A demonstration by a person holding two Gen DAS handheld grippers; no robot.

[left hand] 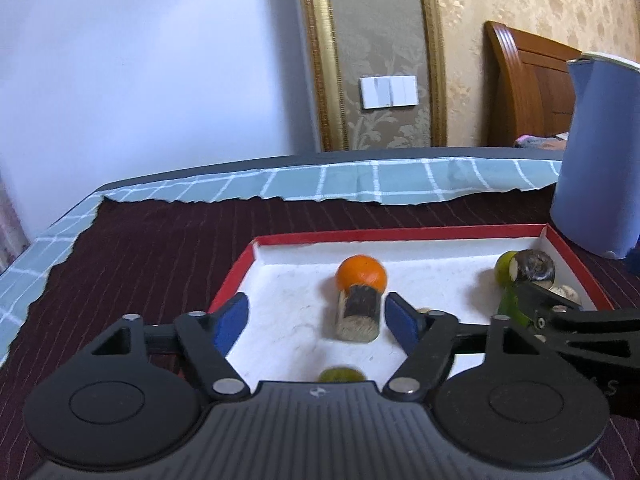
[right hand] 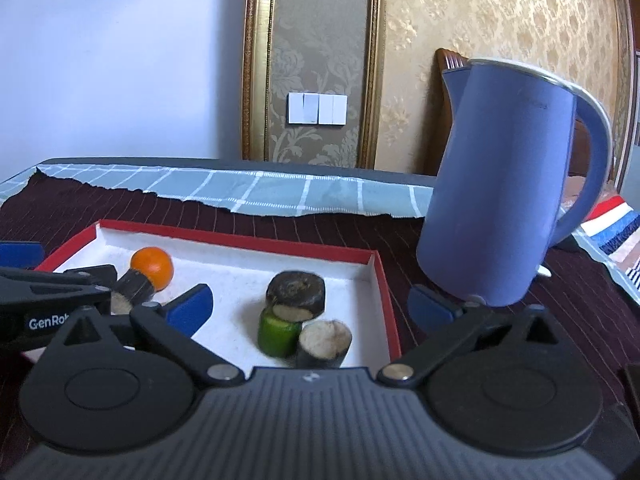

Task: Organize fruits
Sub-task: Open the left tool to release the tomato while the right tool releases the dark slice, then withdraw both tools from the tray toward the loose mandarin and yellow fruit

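A white tray with a red rim (left hand: 400, 234) lies on the dark cloth. My left gripper (left hand: 316, 308) is open over its left half. A dark-skinned cut piece (left hand: 358, 312) lies between the blue pads, close to the right one, and an orange (left hand: 361, 272) sits just behind it. A green fruit (left hand: 340, 374) shows below the jaws. My right gripper (right hand: 310, 300) stands wide open over the tray's right end, its right finger outside the rim. Between its fingers sit a dark piece (right hand: 296, 290), a green piece (right hand: 278, 336) and a pale-ended piece (right hand: 324, 342), none of them touched.
A blue kettle (right hand: 508, 184) stands on the cloth just right of the tray, close to the right gripper's outer finger. A checked green cloth (right hand: 280, 192) covers the far table edge. Striped fabric (right hand: 612, 228) lies at the far right. Behind are a wall and a wooden headboard (left hand: 528, 88).
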